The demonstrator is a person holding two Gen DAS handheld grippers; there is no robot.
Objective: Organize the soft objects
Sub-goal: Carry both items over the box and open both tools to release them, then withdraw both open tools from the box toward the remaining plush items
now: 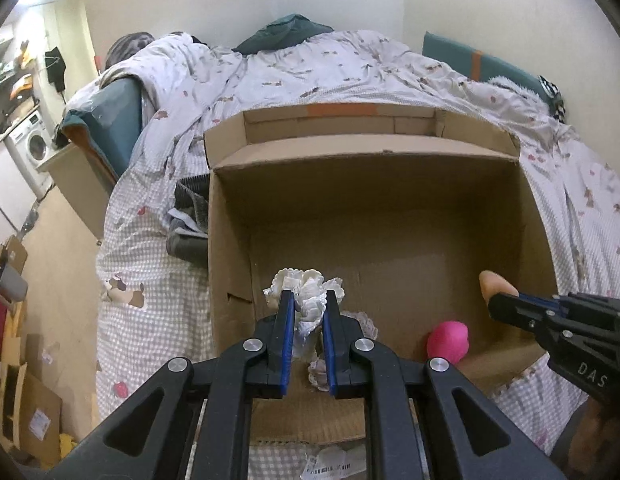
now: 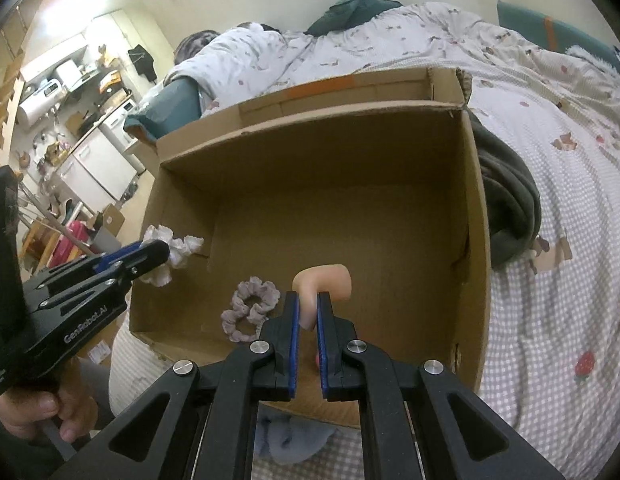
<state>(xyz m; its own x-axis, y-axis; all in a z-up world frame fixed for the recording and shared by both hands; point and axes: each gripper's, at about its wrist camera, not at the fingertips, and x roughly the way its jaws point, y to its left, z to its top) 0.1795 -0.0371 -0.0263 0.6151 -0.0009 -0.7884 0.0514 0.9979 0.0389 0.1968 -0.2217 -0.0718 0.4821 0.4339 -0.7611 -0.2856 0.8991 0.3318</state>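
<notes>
Black fingers with blue pads fill the near edge of the left wrist view: the left gripper (image 1: 305, 304) is pinched on a crumpled white lacy cloth (image 1: 305, 290), held over the near left part of an open cardboard box (image 1: 229, 240) that sits on the bed (image 1: 149, 240). On the box floor just behind the fingers lies a pale lilac scrunchie (image 1: 364, 320), and further right a pink ball (image 1: 447, 340). From the right edge the right gripper (image 1: 500, 306) reaches in, clamped on a peach-coloured soft object (image 1: 494, 284).

Seen from the right wrist, the right gripper (image 2: 307, 300) squeezes that peach-coloured soft object (image 2: 330, 276) above the box floor, near the front wall. Left of it lies the lilac scrunchie (image 2: 251, 306). At the box's left wall the left gripper (image 2: 159, 250) grips the white lacy cloth (image 2: 181, 250). A dark green blanket (image 2: 510, 200) is heaped against the box's right side.
</notes>
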